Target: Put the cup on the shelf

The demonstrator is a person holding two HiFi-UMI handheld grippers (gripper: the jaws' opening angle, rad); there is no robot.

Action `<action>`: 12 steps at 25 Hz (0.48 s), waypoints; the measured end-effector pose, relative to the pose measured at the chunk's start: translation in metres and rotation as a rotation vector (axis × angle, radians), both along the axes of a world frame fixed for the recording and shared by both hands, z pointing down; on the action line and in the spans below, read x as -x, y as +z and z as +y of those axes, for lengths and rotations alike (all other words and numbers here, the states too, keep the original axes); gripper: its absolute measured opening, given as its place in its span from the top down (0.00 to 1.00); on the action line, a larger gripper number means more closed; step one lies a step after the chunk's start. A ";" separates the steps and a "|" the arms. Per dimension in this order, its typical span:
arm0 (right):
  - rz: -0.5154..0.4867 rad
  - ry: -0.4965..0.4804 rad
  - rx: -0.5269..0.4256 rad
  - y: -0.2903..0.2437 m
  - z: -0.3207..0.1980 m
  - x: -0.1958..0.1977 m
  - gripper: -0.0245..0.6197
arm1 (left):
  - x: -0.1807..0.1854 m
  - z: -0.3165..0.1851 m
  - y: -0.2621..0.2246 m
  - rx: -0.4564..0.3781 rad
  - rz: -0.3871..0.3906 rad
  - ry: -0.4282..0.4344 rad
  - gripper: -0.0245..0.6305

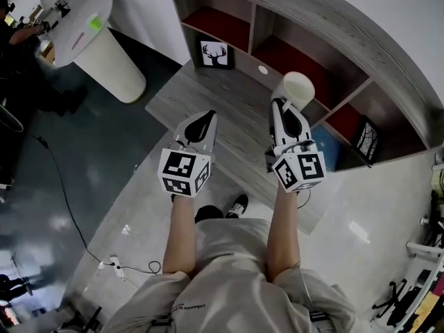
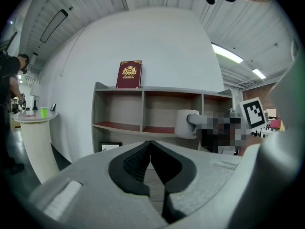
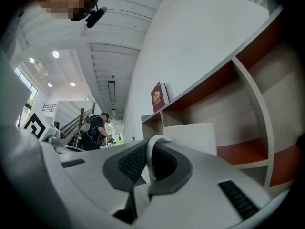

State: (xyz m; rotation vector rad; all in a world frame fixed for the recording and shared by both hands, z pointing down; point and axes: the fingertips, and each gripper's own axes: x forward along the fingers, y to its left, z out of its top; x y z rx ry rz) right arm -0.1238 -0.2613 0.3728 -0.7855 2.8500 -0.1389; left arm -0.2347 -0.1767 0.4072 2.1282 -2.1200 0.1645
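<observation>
White and smooth, the cup (image 1: pixel 297 87) is hanging in the air just in front of the shelf (image 1: pixel 347 33), level with its middle bays. The right tool (image 1: pixel 282 106) is pinching the thin handle (image 3: pixel 151 144), jaws nearly together on the loop. The left tool (image 1: pixel 207 116) is hovering alongside, jaws together on nothing. The cup is probably stiff, brittle and slick, so held at 1 narrow point it is likely pivoting easily and needing a gentle, flat landing.

A: Counting in progress — what is showing?
B: One cup (image 1: pixel 297 87), one shelf (image 1: pixel 347 37) and one red book (image 2: pixel 129 74) are showing. Two framed pictures too: left picture (image 1: pixel 214 54), right picture (image 1: pixel 366 140).
A: Grippers?
B: Two are showing — left gripper (image 1: pixel 207 116), right gripper (image 1: pixel 283 106).
</observation>
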 end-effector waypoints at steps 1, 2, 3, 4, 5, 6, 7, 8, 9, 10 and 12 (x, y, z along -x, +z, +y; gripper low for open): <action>0.009 -0.005 0.004 0.002 -0.002 0.002 0.93 | 0.001 -0.004 0.002 0.004 0.006 0.000 0.95; 0.020 -0.009 0.005 0.004 -0.004 0.003 0.93 | 0.001 -0.009 0.003 0.004 0.013 0.003 0.95; 0.030 -0.012 0.003 0.005 -0.006 0.004 0.93 | 0.001 -0.015 0.003 0.001 0.020 0.007 0.95; 0.037 -0.012 -0.001 0.005 -0.008 0.004 0.93 | 0.000 -0.022 0.002 -0.004 0.028 0.014 0.95; 0.043 -0.011 -0.006 0.005 -0.010 0.005 0.93 | -0.003 -0.030 0.000 -0.010 0.035 0.024 0.95; 0.049 -0.010 -0.012 0.004 -0.013 0.006 0.93 | -0.006 -0.037 -0.001 -0.014 0.040 0.037 0.95; 0.053 -0.007 -0.016 0.004 -0.016 0.006 0.93 | -0.009 -0.044 -0.002 -0.016 0.043 0.053 0.95; 0.056 -0.003 -0.020 0.003 -0.019 0.006 0.93 | -0.013 -0.050 -0.002 -0.016 0.043 0.072 0.95; 0.058 0.003 -0.022 0.003 -0.023 0.007 0.93 | -0.017 -0.057 -0.002 -0.013 0.040 0.093 0.95; 0.058 0.011 -0.023 0.002 -0.027 0.008 0.93 | -0.019 -0.064 -0.002 -0.009 0.035 0.114 0.95; 0.055 0.036 -0.020 0.001 -0.041 0.010 0.93 | -0.019 -0.080 -0.004 -0.004 0.026 0.154 0.95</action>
